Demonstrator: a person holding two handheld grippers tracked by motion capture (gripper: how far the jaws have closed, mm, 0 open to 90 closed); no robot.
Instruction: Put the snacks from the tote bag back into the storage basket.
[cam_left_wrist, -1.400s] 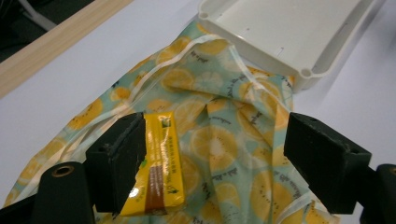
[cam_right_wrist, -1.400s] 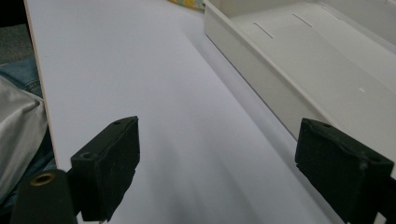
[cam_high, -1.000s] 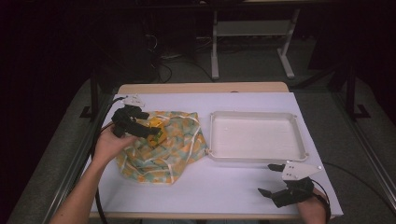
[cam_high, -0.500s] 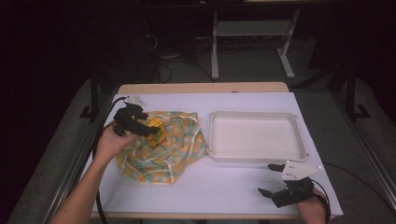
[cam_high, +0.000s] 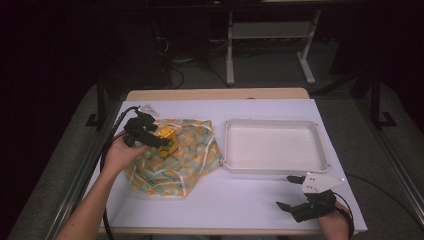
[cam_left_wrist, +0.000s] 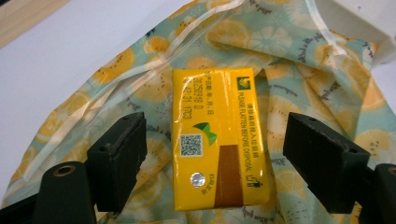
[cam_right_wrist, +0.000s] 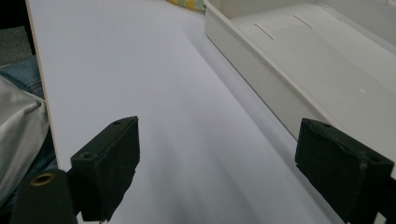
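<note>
A yellow drink carton (cam_left_wrist: 217, 144) lies flat on a crumpled cloth bag (cam_left_wrist: 116, 84) printed with orange slices. My left gripper (cam_left_wrist: 215, 126) is open and straddles the carton, with a gap between the carton and each jaw. In the high view the left gripper (cam_high: 161, 142) reaches over the cloth bag (cam_high: 170, 170) at the table's left, with the carton (cam_high: 167, 136) at its tips. My right gripper (cam_high: 289, 192) stands open near the front right edge, nothing between its jaws. In its own view the right gripper (cam_right_wrist: 219, 135) hovers over bare white table beside the tray.
An empty white tray (cam_high: 275, 170) sits right of the cloth bag; its near wall (cam_right_wrist: 252, 70) runs along the right gripper view. A black cable (cam_high: 107, 150) trails from the left gripper along the table's left edge. The table's front edge is close to the right hand.
</note>
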